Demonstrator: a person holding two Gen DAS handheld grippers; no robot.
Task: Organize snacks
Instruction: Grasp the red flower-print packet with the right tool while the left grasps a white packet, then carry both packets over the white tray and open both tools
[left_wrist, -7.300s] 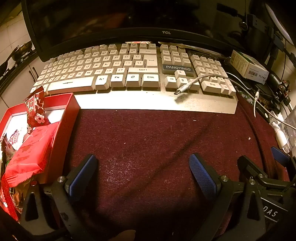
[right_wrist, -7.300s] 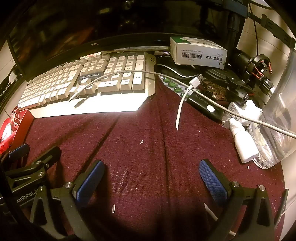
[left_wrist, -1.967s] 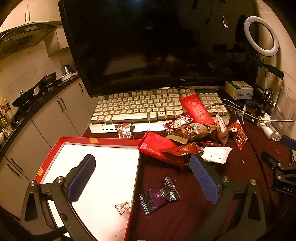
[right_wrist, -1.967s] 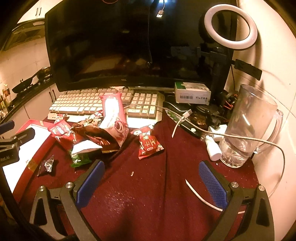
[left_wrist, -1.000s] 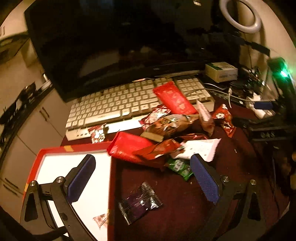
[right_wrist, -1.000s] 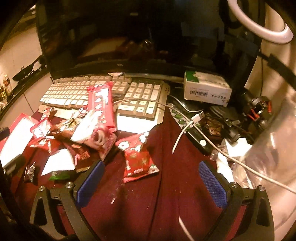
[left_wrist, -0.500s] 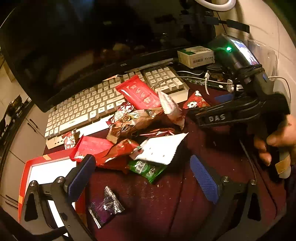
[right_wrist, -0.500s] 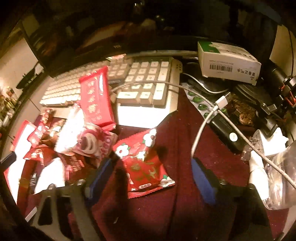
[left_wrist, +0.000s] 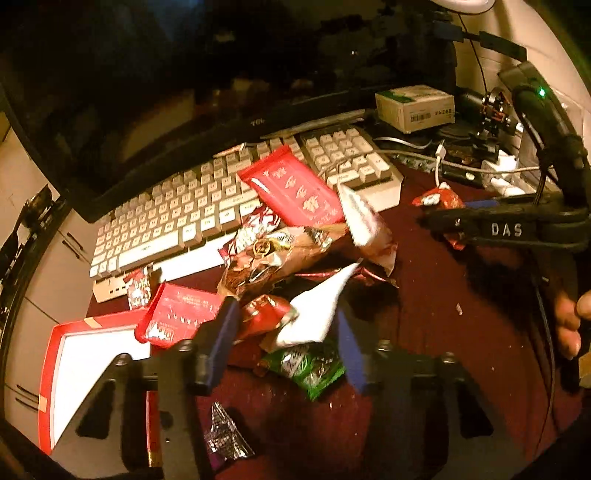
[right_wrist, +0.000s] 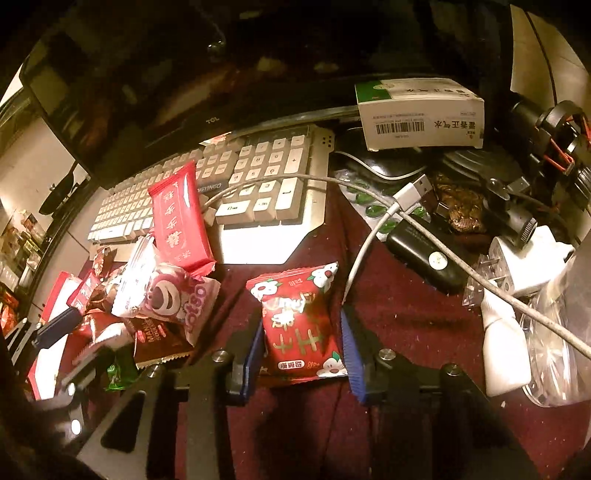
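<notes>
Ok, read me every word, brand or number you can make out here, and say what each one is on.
"DAS": side of the right gripper.
"TCL", seen tilted: monitor bezel.
"PANGYINGO", partly hidden: keyboard.
White medicine box: barcode and Chinese print, too small.
Red snack packet: Chinese characters, not legible to me.

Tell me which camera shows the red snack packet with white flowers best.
The right wrist view: the red flower packet lies whole between the right gripper fingers, print readable. The left wrist view shows only a corner of it, behind that gripper's body.
</notes>
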